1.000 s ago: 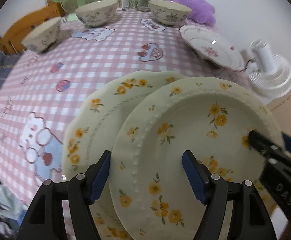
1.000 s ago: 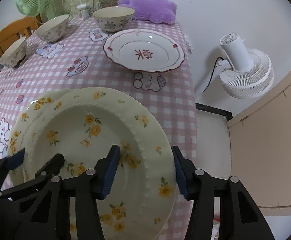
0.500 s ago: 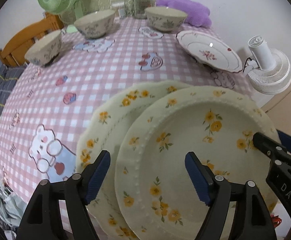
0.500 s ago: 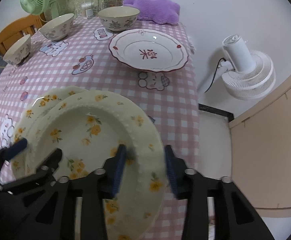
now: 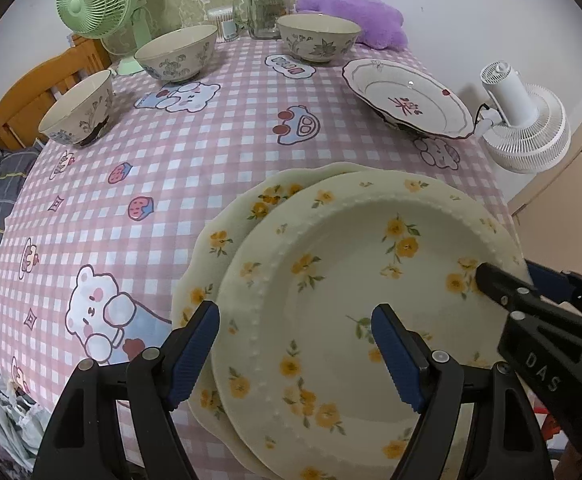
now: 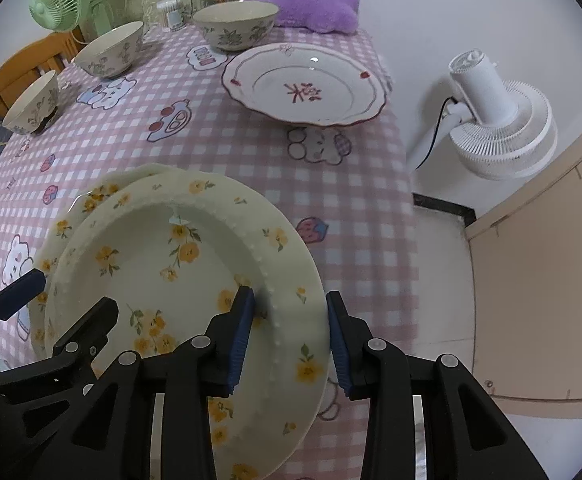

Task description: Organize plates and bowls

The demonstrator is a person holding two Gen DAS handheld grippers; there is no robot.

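A cream plate with yellow flowers [image 5: 355, 280] [image 6: 179, 280] lies on a second, matching plate [image 5: 227, 236] [image 6: 91, 200] at the table's near right. My right gripper [image 6: 289, 320] straddles the top plate's right rim, its jaws open on either side of it; it also shows in the left wrist view [image 5: 503, 280]. My left gripper [image 5: 295, 348] is open over the top plate's near left rim and holds nothing. A white plate with a red rim [image 5: 407, 98] [image 6: 303, 88] lies at the far right. Three patterned bowls [image 5: 177, 58] [image 5: 77, 108] [image 5: 318, 42] stand at the back and left.
The table has a pink checked cloth [image 5: 195, 160]. A green fan [image 5: 91, 4], a glass jar [image 5: 267, 6] and a purple plush [image 5: 363, 16] stand at the back. A white fan [image 6: 499, 120] stands on the floor to the right. A wooden chair [image 5: 31, 92] is at left.
Both grippers have drawn back and up from the plates, so more of the table shows. The right gripper's jaws closed in at half a second ago and stand wider around the rim now.
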